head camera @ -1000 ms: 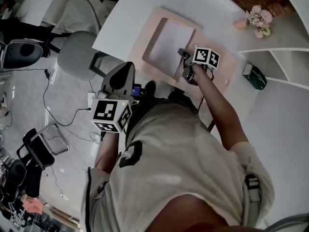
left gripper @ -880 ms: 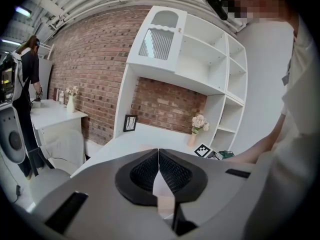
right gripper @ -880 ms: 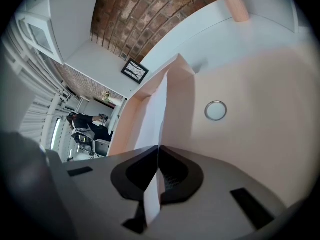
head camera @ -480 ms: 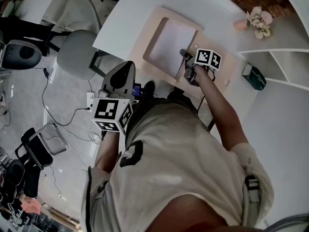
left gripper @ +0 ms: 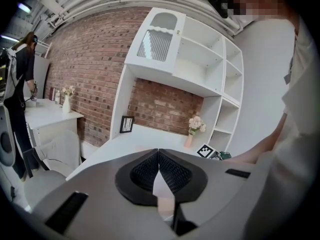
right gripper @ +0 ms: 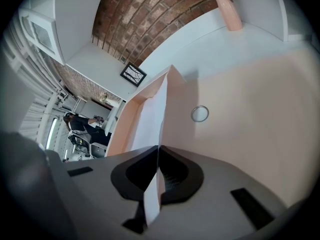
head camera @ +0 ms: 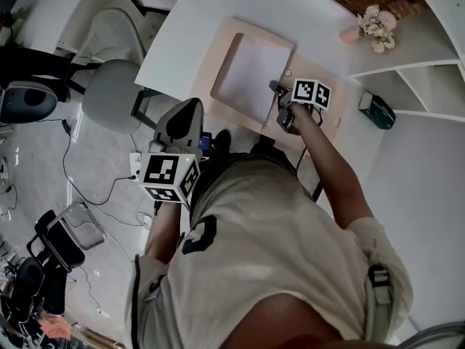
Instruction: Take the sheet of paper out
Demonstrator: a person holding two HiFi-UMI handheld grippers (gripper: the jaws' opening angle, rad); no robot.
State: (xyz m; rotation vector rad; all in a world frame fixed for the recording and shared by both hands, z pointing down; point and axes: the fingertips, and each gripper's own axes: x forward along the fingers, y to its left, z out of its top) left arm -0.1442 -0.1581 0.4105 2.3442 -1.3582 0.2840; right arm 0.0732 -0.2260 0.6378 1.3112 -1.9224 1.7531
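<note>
Right tool (right gripper: 157,156) is pressed together on the near edge of the sheet of paper (right gripper: 150,116), which runs up between its two pads as a thin white strip. The rest of the sheet lies in the recess of a pink folder (right gripper: 240,99) that rests open on the white surface (head camera: 189,35), with a small metal ring (right gripper: 200,114) just beside the sheet. Left tool (left gripper: 158,154) is pressed together on nothing and hangs well apart from the folder, off the near edge of the surface.

The paper looks very light and thin, and it will bend and droop wherever it is not held. It seems easy to crease or tear if it is pulled hard against the folder's rim, and a smooth sheet may slip out of a weak pinch. The edge is the sensible place to hold it, well in from the corner, as the right tool has it now. Drawing it out flat and slowly, along its own plane, appears safest.
</note>
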